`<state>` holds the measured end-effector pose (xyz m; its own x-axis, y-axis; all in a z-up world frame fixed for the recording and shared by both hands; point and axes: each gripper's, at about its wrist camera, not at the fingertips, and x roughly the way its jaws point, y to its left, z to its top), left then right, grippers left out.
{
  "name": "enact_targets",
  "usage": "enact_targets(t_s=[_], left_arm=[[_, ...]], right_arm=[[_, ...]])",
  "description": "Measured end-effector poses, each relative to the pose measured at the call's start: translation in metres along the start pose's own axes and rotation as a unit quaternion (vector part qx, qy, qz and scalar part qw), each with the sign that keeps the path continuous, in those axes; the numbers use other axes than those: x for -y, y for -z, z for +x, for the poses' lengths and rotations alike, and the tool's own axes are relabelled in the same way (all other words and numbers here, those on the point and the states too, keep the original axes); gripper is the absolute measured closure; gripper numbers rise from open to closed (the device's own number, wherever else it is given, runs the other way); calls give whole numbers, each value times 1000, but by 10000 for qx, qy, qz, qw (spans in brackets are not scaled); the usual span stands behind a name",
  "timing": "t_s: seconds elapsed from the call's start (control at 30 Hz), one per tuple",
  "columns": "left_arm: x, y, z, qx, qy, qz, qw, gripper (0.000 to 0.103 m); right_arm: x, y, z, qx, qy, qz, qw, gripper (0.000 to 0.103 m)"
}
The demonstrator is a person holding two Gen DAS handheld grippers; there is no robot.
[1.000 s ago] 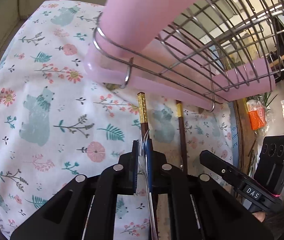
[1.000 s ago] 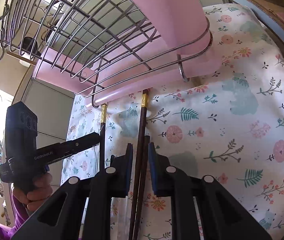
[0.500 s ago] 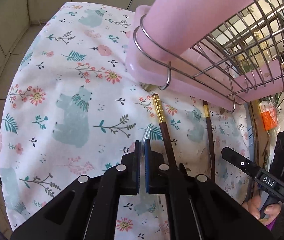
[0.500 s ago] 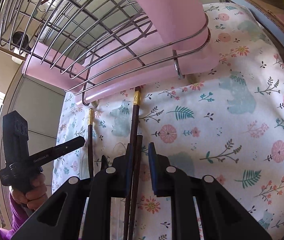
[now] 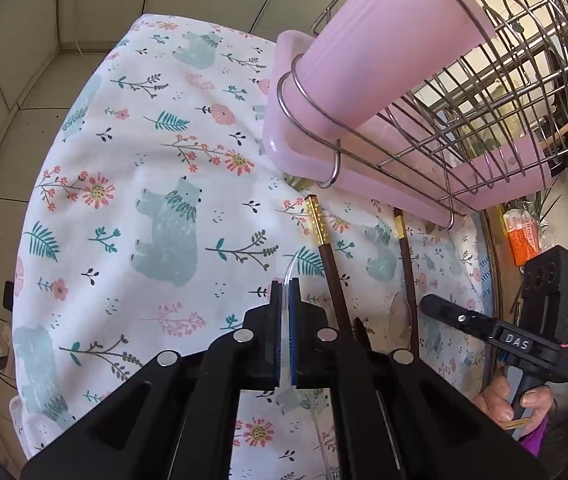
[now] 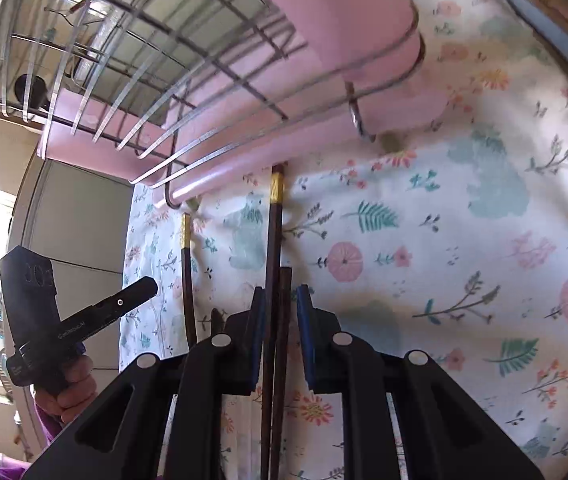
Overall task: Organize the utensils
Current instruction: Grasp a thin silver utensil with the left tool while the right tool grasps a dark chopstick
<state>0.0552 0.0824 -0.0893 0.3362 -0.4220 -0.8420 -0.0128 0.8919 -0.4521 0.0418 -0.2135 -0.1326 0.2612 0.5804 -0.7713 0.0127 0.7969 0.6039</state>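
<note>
In the left wrist view my left gripper point(image 5: 284, 284) is shut on a clear plastic utensil point(image 5: 288, 268), whose rounded end pokes out past the blue pads. Two dark chopsticks with gold bands lie on the floral cloth, one point(image 5: 325, 244) just right of my fingertips, the other point(image 5: 405, 264) further right with a clear spoon bowl point(image 5: 399, 316) beside it. In the right wrist view my right gripper point(image 6: 280, 292) is shut on a short-looking dark chopstick point(image 6: 285, 300). A gold-banded chopstick point(image 6: 274, 232) runs alongside it between the jaws; whether it is gripped too I cannot tell.
A wire dish rack point(image 5: 483, 120) on a pink tray point(image 5: 363, 184) stands at the back, with a tall pink cup point(image 5: 383, 60) in its ring. The floral cloth point(image 5: 144, 160) stretches to the left. A hand point(image 5: 499, 396) holds the right gripper point(image 5: 427, 304) at the right.
The left jaws have drawn tight on the clear utensil, and that gripper has backed away leftward from the rack. The right gripper has sunk slightly toward the cloth, chopsticks still between its jaws.
</note>
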Motion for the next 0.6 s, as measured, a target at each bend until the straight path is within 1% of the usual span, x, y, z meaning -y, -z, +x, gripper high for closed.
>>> enact_targets(t_s=[0.13,0.17,0.2,0.27,0.33,0.4,0.53,0.6], left_arm=[[-1,2,6,-47,13,-19,10000,101],[2,4,10,-63,5,-36,10000,101],[2,4,13,-85,8,-54,9999,101],[2,5,16,-117,16,-83,9999,101],[1,6,17,-114,15,-81,9999,101],[2,6,17,-106,12,-82,9999,101],[3,7,17,-96,-18,-94,9999,101],[3,7,16,-86,-50,-89,9999,101]], right_arm=[[2,0,5,9,-166,141,9998,88],[2,0,6,-18,-203,157,9997,91],[4,0,5,-38,-244,164,9996,91],[3,2,4,-10,-201,120,9997,91],[0,4,4,26,-173,79,9998,94],[-4,7,4,92,-108,42,9999,103],[-2,9,-6,257,97,-25,9996,103],[1,7,-12,335,61,22,9994,103]])
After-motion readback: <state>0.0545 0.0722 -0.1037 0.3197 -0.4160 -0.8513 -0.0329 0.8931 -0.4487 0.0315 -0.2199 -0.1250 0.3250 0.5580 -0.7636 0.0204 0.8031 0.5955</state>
